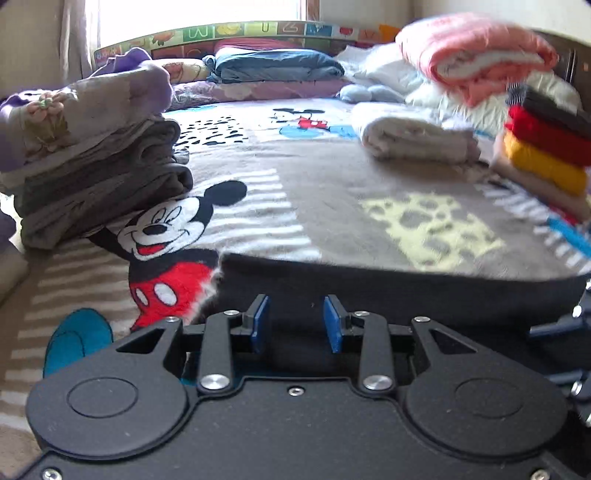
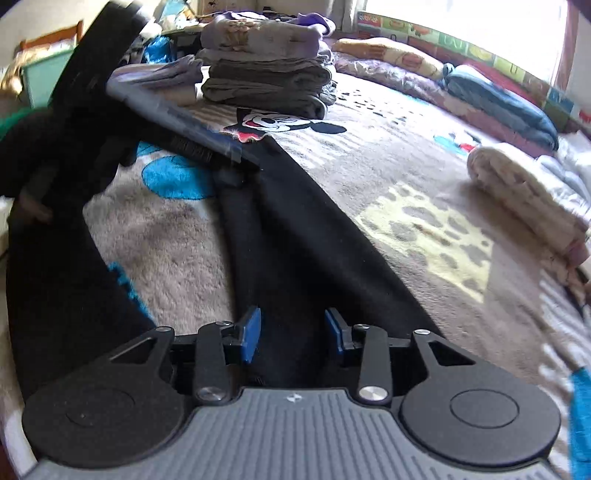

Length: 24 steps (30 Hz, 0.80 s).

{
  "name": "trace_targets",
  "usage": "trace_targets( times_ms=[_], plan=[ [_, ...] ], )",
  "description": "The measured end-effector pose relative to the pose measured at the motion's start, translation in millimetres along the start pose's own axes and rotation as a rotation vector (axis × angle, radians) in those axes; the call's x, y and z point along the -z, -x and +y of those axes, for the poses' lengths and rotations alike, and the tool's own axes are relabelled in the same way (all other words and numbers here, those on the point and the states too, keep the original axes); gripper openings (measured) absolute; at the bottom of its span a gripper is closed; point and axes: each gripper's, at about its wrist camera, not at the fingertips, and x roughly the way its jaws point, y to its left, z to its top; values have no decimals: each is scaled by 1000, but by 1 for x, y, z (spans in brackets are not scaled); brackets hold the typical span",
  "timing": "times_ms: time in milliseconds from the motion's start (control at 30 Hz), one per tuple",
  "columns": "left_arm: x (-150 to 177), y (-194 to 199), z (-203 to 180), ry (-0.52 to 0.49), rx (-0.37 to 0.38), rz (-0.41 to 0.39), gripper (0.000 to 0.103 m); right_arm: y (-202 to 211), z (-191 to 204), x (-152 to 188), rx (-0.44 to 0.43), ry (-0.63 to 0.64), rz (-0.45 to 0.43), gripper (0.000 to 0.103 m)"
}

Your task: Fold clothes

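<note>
A garment (image 1: 388,288) lies on the blanket (image 1: 314,177), folded stacks (image 1: 103,184) behind it

Black garment (image 2: 295,229) on grey cartoon-mouse blanket (image 1: 325,192).

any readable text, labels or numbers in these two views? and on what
"W": green tile of the alphabet board at the bed's far edge.
"U": another green tile, same board.
Its other tiles: letters too blurred or glared out to read.
Cartoon-mouse blanket: pictures only, no words.
Clothes and claws: no text.
</note>
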Motion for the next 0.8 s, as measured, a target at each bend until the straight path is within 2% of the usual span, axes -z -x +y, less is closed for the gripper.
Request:
trace_targets(
  times_ms=[67,133,200,333,367,433,600,633,700,800],
  plan=[
    [0,-1,-8,-27,104,9,32,3,5,-2,-6,13,-45,40],
    [2,-12,-26,-98,165,53,32,-2,6,-5,-40,-2,-73,44],
    [4,-30,-39,-143,80,81,35,-19,9,-9,-104,-21,-16,52],
    [-10,-30,-14,-10,-110,15,32,-18,11,-12,-152,-27,10,53],
    [-12,-26,-8,6,-102,6,31,-14,9,-11,-168,-33,14,53],
    [-16,-16,-10,4,-10,-1,31,-4,4,-8,-198,-60,5,53],
    [-6,-7,-69,-193,233,16,31,19,-14,6,-227,-190,-48,51],
    [-1,-12,-81,-223,255,29,31,23,-17,9,-217,-210,-56,51],
    [10,-28,-104,-287,234,63,31,28,-28,15,-183,-253,-66,51],
    [9,-36,-103,-250,170,63,36,29,-48,22,-115,-329,-62,51]
  ],
)
